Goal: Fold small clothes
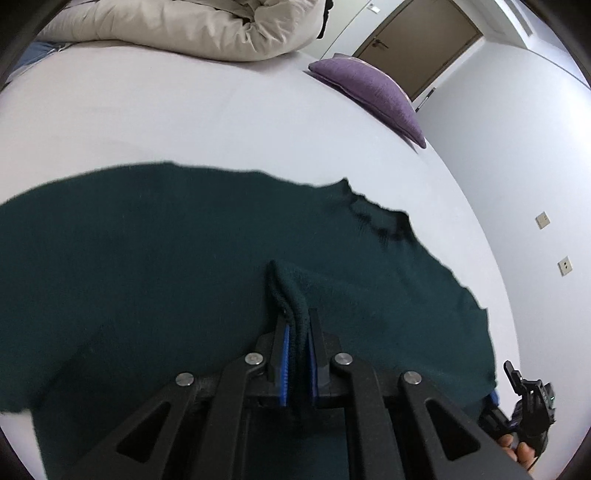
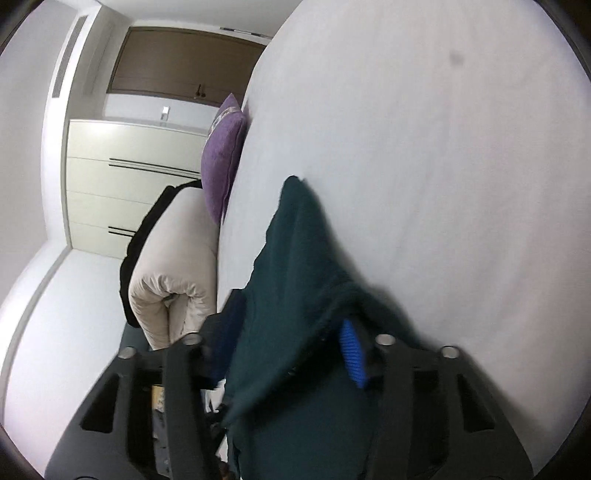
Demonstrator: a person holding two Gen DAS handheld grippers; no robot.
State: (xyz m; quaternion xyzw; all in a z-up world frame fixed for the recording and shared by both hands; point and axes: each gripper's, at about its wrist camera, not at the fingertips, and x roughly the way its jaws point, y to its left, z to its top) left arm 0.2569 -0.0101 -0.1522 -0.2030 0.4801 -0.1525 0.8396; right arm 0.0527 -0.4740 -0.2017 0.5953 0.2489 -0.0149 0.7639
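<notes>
Sweater (image 1: 166, 258), dk green knit, pinched by L claw (image 1: 297, 325)

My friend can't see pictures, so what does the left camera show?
The left tool pinches a fold of a dark green sweater spread on a white bed. A purple pillow and a rolled beige duvet lie farther back.

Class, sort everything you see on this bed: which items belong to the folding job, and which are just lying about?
Part of the job:
dark green sweater
left gripper, shut on its fabric
right gripper, fabric between its fingers

Just lying about:
purple cushion
beige duvet
bed sheet
</notes>
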